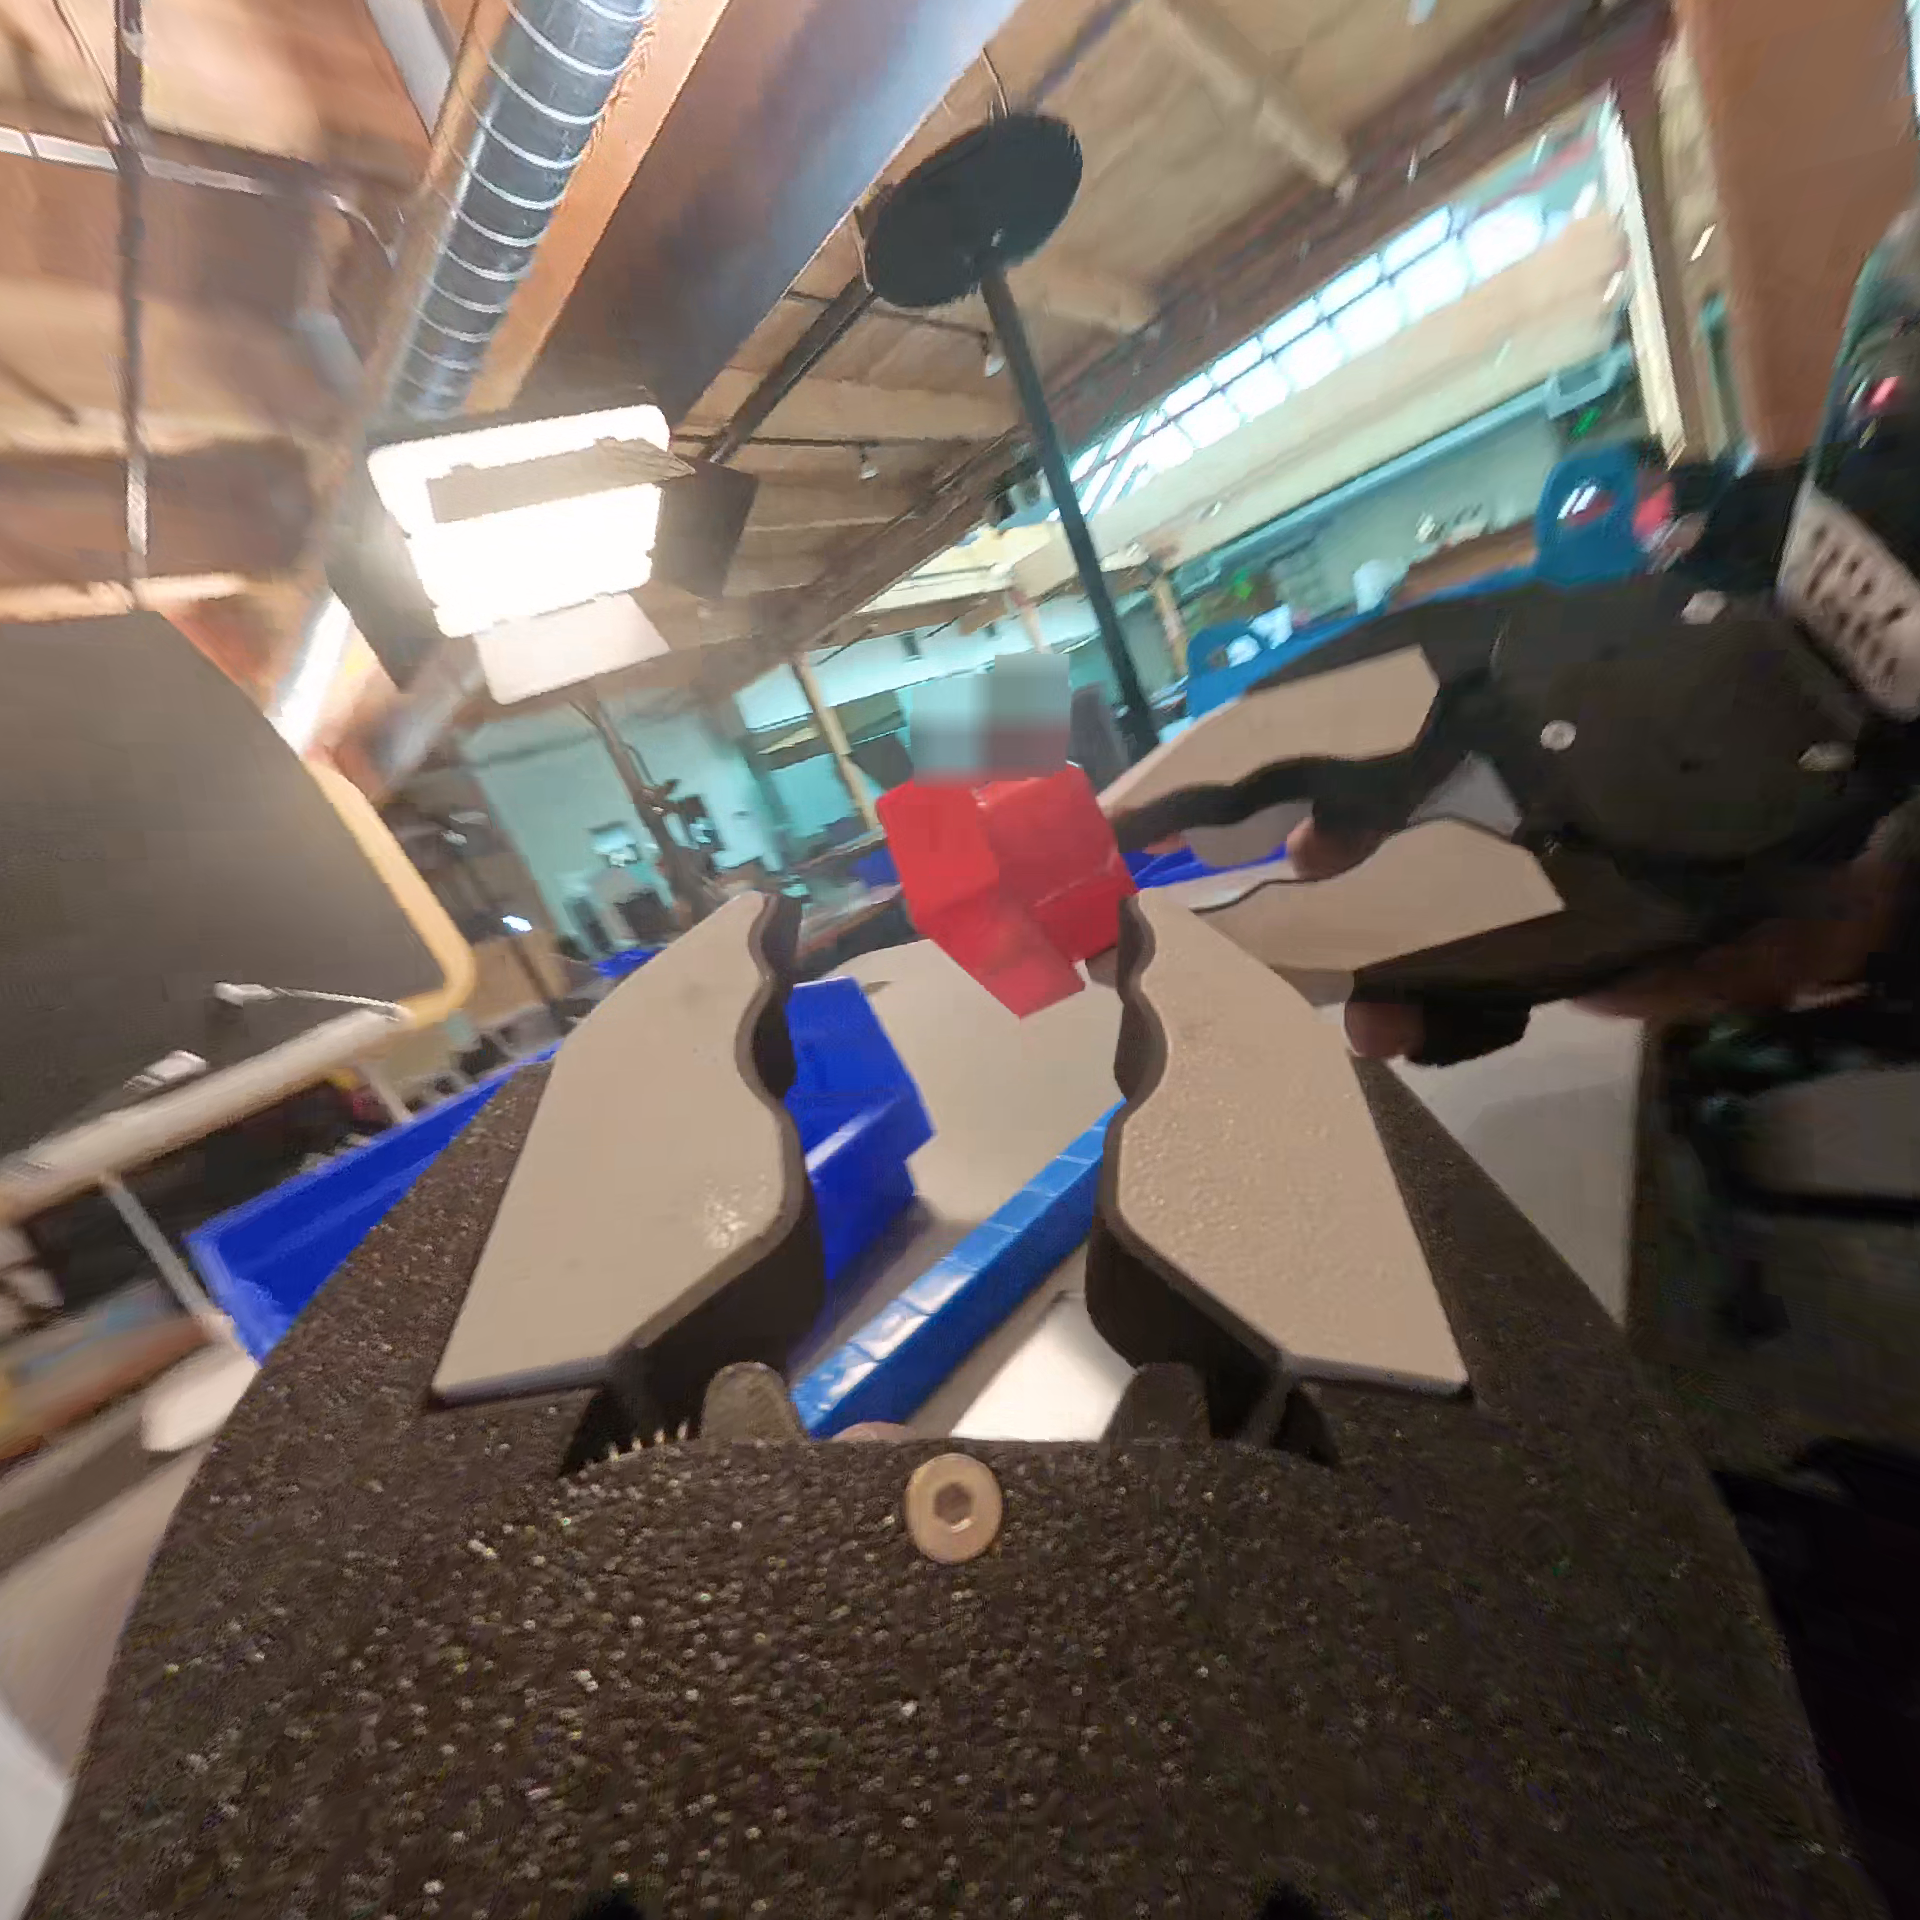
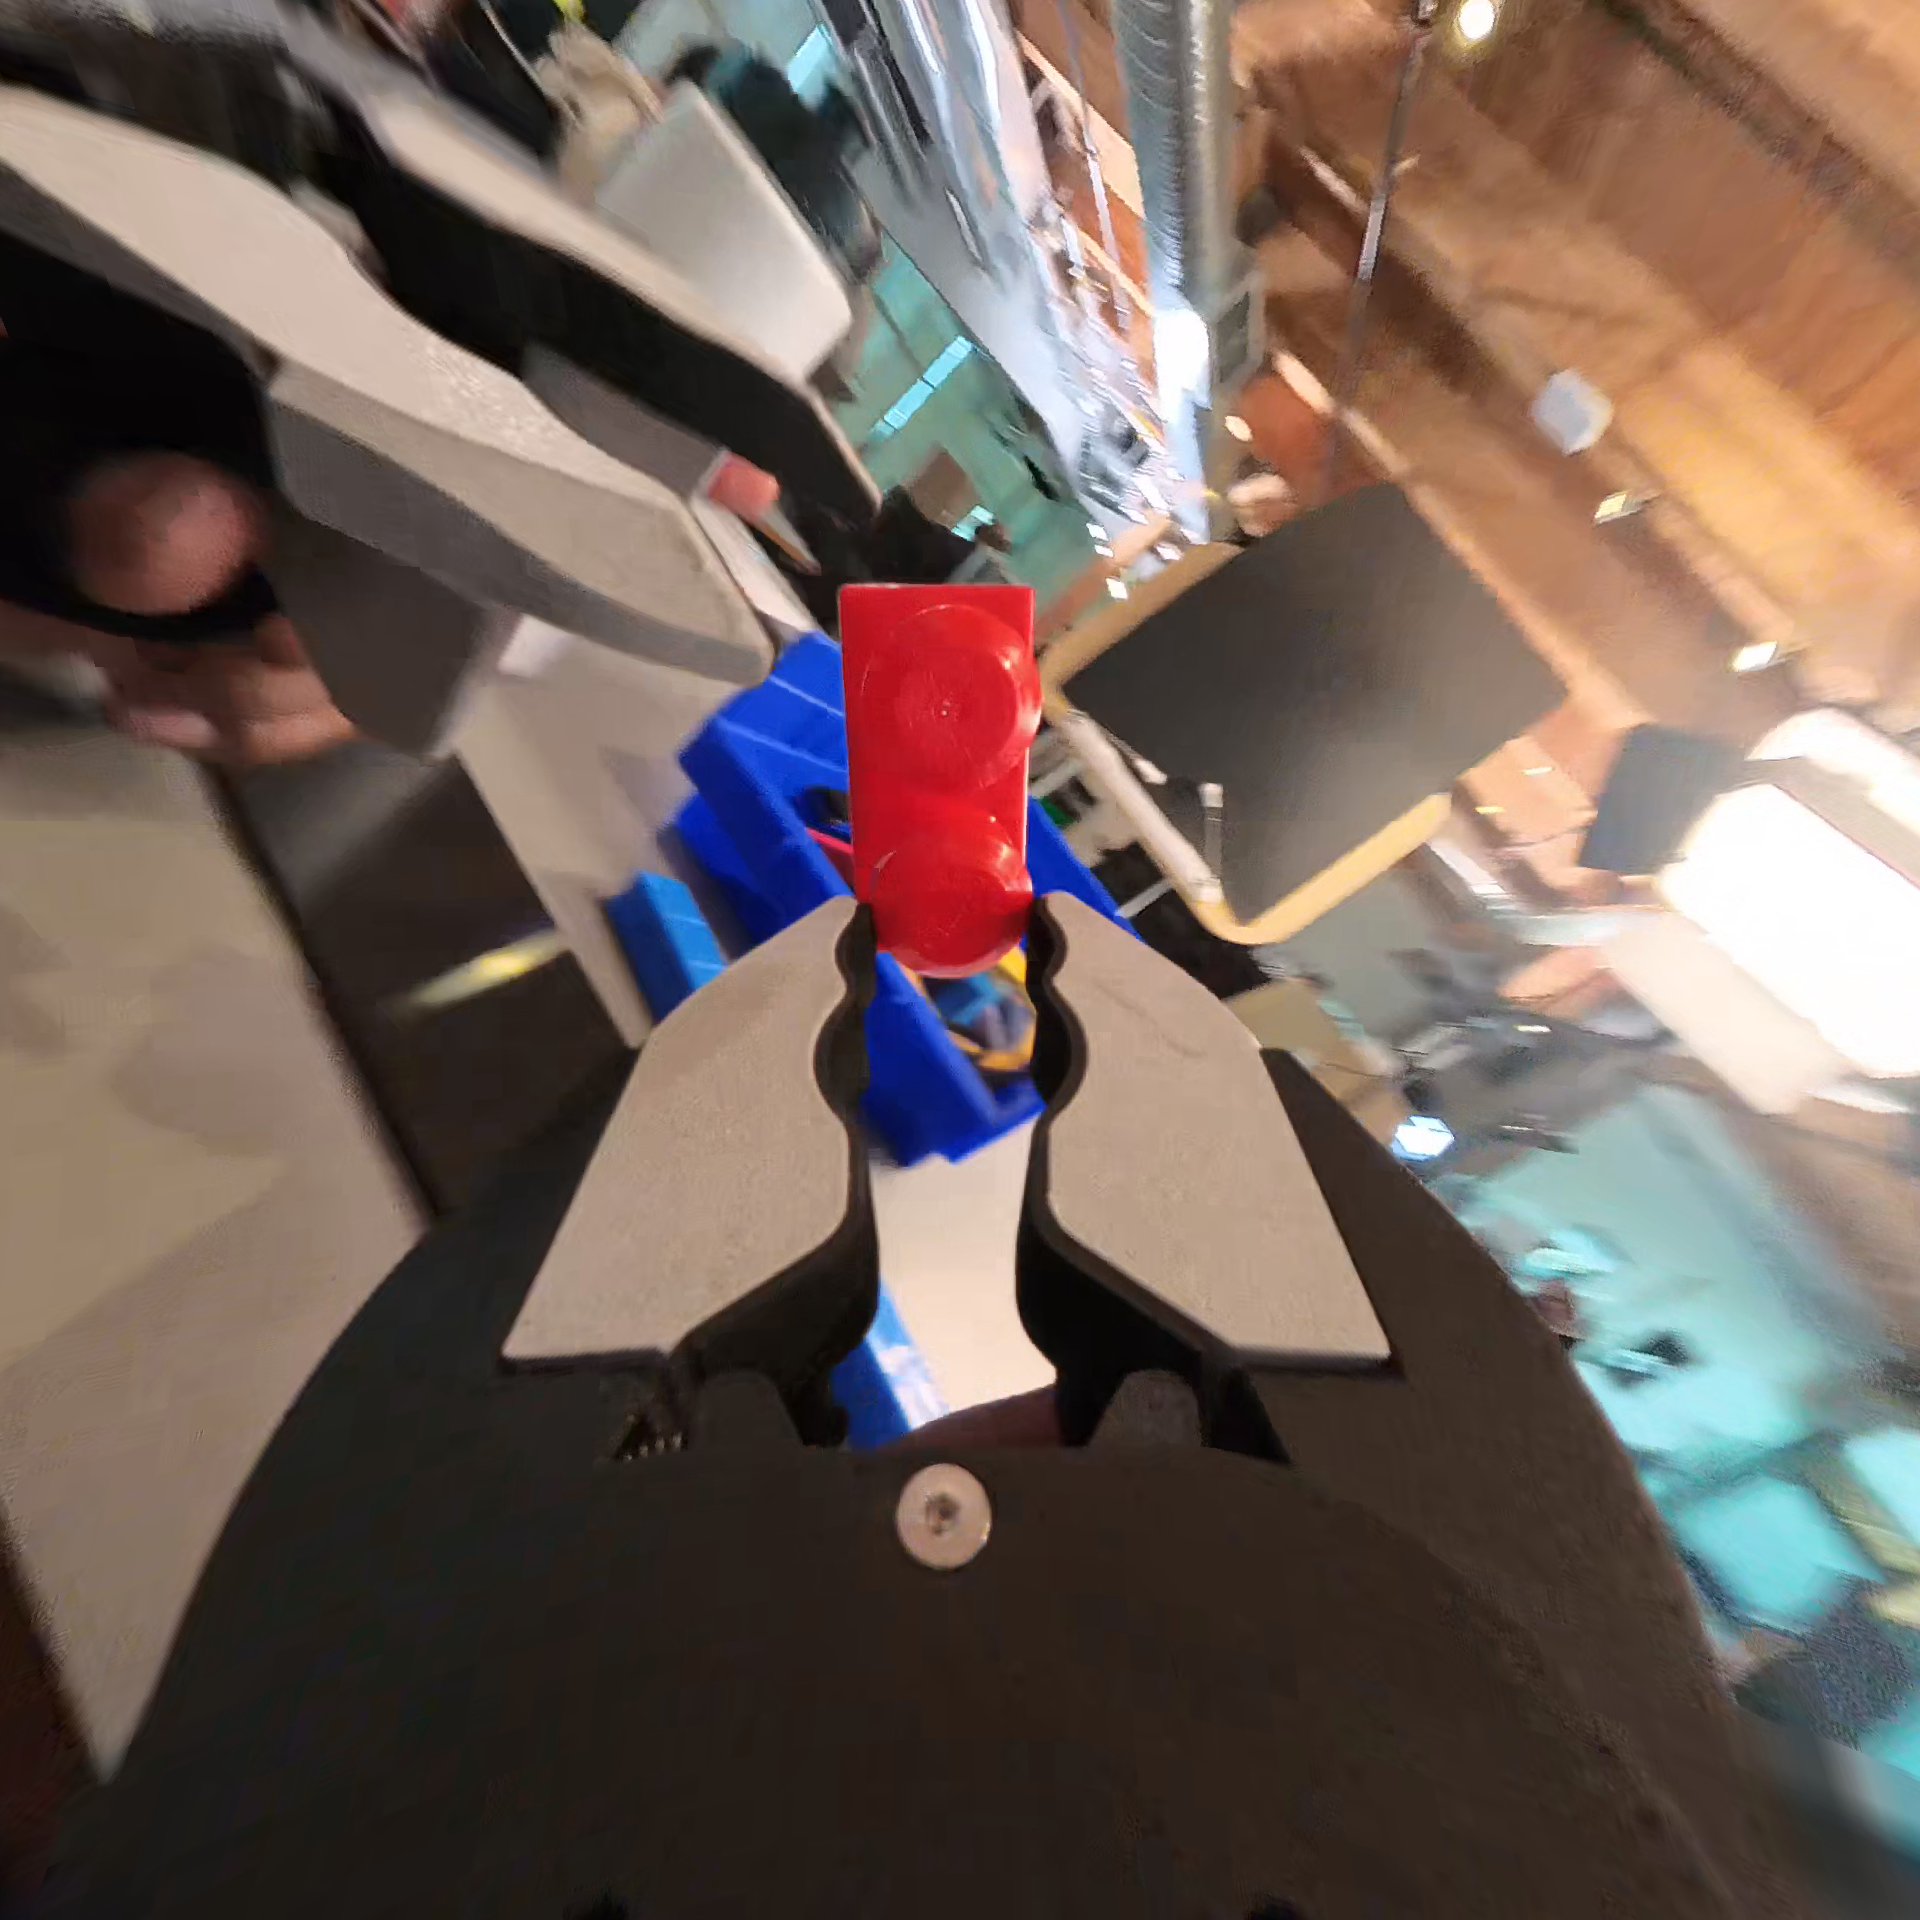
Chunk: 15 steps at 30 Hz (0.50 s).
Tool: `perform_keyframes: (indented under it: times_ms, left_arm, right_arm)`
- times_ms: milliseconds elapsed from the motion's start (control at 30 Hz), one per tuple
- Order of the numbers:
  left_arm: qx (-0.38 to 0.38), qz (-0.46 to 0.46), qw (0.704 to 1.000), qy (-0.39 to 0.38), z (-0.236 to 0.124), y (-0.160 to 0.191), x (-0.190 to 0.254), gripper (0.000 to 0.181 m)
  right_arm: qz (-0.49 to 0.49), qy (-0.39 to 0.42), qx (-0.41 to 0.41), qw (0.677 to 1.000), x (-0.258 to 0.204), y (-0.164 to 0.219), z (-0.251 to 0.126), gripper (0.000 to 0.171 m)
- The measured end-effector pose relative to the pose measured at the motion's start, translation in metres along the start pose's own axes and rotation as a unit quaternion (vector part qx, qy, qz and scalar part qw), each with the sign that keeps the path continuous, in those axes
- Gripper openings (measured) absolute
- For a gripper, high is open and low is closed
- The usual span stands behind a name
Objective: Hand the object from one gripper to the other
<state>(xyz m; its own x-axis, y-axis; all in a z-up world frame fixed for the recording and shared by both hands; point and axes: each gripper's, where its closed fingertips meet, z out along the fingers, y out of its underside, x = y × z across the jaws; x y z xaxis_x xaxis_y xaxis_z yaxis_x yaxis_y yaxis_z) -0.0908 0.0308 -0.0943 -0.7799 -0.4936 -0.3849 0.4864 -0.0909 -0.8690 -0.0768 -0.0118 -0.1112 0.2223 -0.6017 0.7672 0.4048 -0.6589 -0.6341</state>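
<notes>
- The right gripper (image 2: 945, 920) is clenched on a red toy brick (image 2: 940, 769), pinching its near end, with one round stud, between the very tips of its two fingers.
- In the right wrist view the brick sticks straight out past the fingertips, with its two round studs facing the camera and the far end free in the air.
- Behind the brick, lower down, sit blue plastic bins (image 2: 790, 821) on a pale table (image 2: 187, 1039).
- The left gripper (image 1: 951, 940) stands released, its two fingers spread wide with a clear gap between them.
- In the left wrist view the red brick (image 1: 997, 883) hangs just beyond and above that gap, close to the tip of the finger on the picture's right side; whether it touches that tip cannot be told.
- The right gripper comes in from the right side of that view (image 1: 1132, 821), lying roughly level, so the two tools meet at an angle.
- A person's hand (image 1: 1455, 997) in a dark fingerless glove wraps under the right gripper's body, fingertips showing below it.
- In the right wrist view the left gripper (image 2: 800, 520) fills the upper left, tilted down toward the brick, with another hand (image 2: 177, 603) gripping it from below.
- Both tools are held up in the air above the table and the bins.
- The background is smeared.
</notes>
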Motion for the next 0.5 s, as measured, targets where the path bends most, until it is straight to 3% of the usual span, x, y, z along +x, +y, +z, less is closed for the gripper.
perform_keyframes:
  times_ms: [133, 233, 500]
  left_arm:
    - [-0.013, 0.137, 0.989, -0.056, 0.002, -0.001, 0.003, 0.06]
    - [0.004, 0.203, 0.975, -0.095, -0.002, -0.009, 0.001, 0.053]
    - [-0.067, 0.346, 0.936, -0.001, -0.004, 0.03, 0.02, 0.055]
  right_arm:
    - [-0.12, 0.086, -0.025, 0.989, 0.007, 0.006, 0.002, 0.028]
    - [-0.183, 0.098, -0.044, 0.977, 0.001, 0.015, 0.005, 0.028]
    - [-0.215, 0.04, -0.031, 0.975, -0.014, 0.023, 0.003, 0.028]
